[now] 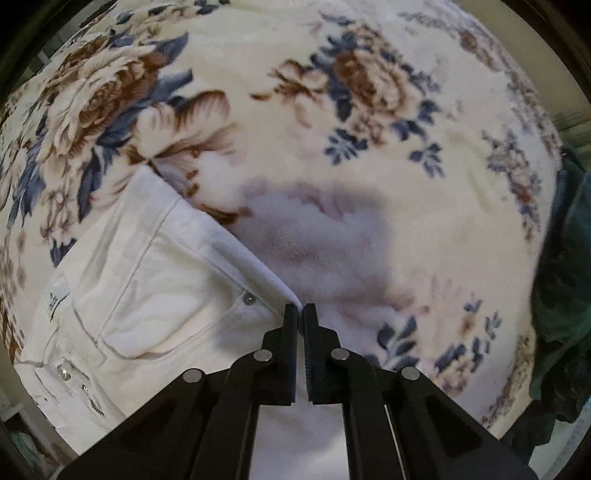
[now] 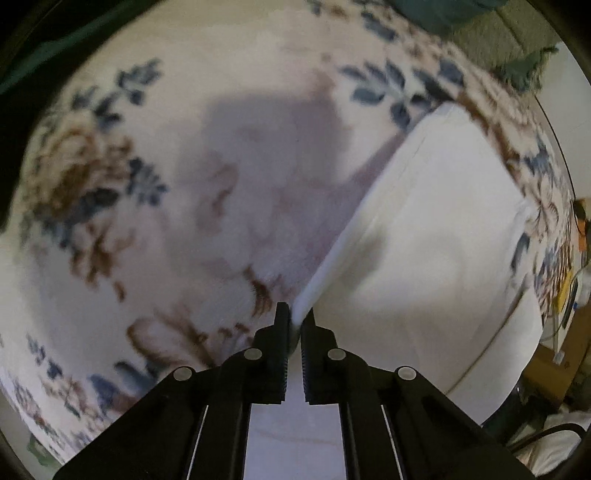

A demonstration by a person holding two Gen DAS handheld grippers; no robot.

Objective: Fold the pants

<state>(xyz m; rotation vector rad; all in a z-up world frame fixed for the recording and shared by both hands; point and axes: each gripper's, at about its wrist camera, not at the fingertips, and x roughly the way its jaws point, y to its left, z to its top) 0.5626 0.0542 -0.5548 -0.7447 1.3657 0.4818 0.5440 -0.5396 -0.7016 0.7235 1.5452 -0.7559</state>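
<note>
White pants (image 1: 155,288) lie on a floral fleece blanket (image 1: 332,155). The left wrist view shows their waist end with a pocket, rivets and a zip at the lower left. My left gripper (image 1: 300,314) is shut on the pants' folded side edge near the pocket. In the right wrist view the pants (image 2: 436,266) show as a plain white leg panel on the right. My right gripper (image 2: 295,320) is shut on the thick folded edge of the pants, which runs up and away to the right.
The blanket (image 2: 184,184) covers the whole work surface. Dark green cloth (image 1: 565,295) lies at the blanket's right edge, and shows at the top of the right wrist view (image 2: 443,14). Cardboard and cables (image 2: 569,295) clutter the far right beyond the blanket.
</note>
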